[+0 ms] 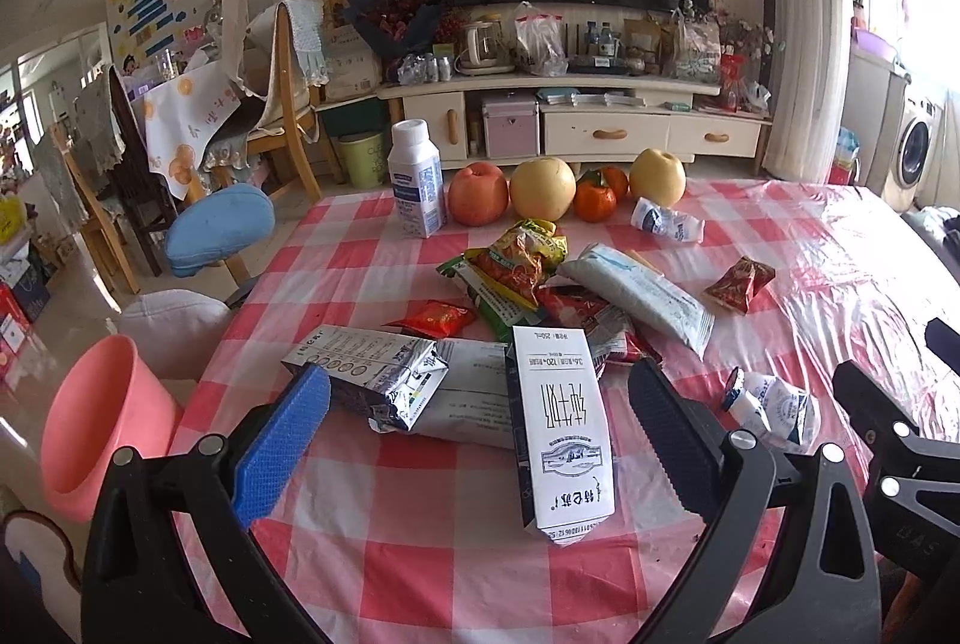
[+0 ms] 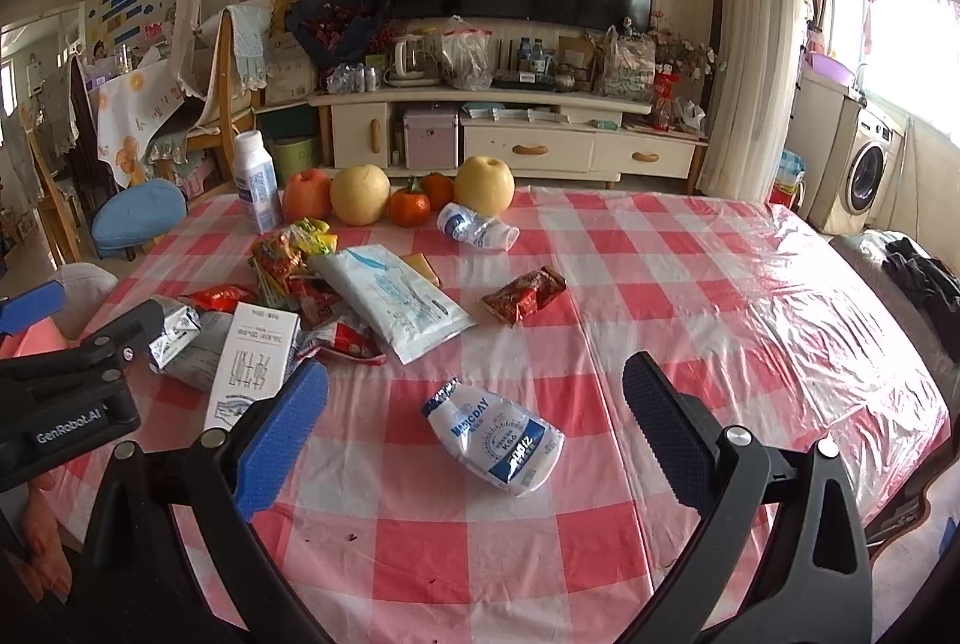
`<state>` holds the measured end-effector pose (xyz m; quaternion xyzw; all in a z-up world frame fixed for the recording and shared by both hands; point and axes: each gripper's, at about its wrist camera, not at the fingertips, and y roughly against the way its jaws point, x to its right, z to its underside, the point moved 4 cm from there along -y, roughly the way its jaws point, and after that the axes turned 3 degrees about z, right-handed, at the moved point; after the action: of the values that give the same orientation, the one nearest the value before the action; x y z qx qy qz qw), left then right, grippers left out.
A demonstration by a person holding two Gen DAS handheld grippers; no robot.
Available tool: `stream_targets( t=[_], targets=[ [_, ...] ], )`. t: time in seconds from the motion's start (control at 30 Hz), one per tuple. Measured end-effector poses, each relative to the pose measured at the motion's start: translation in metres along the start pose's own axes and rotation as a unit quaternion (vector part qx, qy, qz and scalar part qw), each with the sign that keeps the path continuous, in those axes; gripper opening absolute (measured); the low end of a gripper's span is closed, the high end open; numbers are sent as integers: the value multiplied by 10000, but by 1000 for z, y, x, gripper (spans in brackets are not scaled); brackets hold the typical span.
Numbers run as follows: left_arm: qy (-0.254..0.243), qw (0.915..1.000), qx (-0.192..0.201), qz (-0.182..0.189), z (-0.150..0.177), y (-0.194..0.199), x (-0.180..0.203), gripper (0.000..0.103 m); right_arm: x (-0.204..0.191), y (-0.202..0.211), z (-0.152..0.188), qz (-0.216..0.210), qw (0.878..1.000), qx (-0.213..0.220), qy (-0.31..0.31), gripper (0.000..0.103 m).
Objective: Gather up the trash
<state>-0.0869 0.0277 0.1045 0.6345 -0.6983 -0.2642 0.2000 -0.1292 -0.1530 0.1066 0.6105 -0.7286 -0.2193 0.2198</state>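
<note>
Two wide-open, empty grippers hover above the near table edge, the left gripper (image 1: 480, 404) framing a flattened milk carton (image 1: 561, 428), the right gripper (image 2: 474, 404) framing a crushed yogurt bottle (image 2: 501, 434), presumably for the pink bin (image 1: 102, 422) at left.

We hold our left gripper (image 1: 480, 404) low and level, its two fingers spread wide with nothing between them. Our right gripper (image 2: 477, 407) is just beside it, on the same height, also wide apart and holding nothing.
</note>
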Motion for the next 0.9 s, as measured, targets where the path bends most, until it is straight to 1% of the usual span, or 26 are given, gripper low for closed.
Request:
stream_targets(
  t=[0.33, 0.9],
  targets=[
    [-121, 9998, -80, -101, 2, -6, 4, 98, 4, -25, 14, -210, 9996, -202, 14, 99],
    [-368, 9989, -228, -192, 7, -15, 14, 98, 10, -51, 20, -625, 9973, -384, -11, 99]
  ],
)
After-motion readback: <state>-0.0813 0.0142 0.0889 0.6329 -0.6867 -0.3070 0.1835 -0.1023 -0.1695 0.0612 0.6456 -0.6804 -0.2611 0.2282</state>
